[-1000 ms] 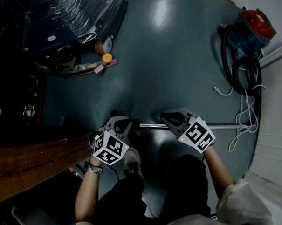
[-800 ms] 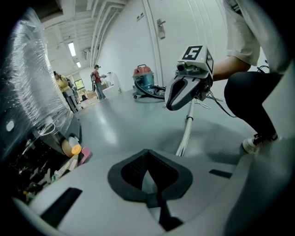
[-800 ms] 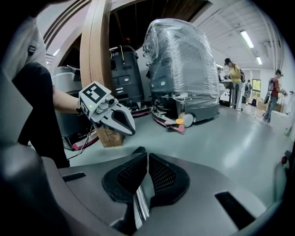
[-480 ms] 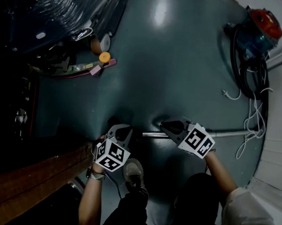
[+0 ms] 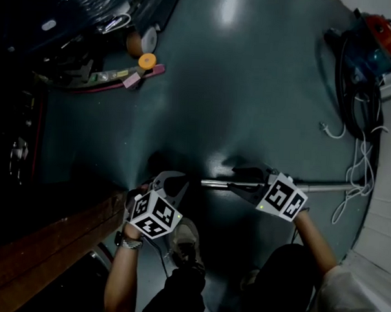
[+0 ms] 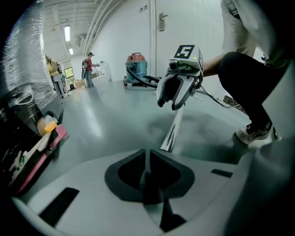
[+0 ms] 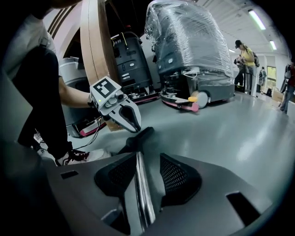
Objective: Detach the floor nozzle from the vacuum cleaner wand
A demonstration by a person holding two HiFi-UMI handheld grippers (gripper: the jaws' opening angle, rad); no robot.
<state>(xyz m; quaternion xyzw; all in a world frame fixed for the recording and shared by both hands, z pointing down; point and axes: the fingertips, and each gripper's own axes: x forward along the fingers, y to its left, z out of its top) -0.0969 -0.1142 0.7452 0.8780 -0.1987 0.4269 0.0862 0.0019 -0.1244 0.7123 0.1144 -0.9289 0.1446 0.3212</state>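
Wand (image 7: 143, 198) between right tool (image 7: 147, 156) jaws, just opening; left tool (image 6: 147, 153) shut.

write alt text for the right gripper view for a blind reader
The right claw, its jaws just opened, straddles the chrome wand, which runs ahead to a dark fitting. The left claw, shut, hangs close by that fitting, with a plastic-wrapped machine behind.
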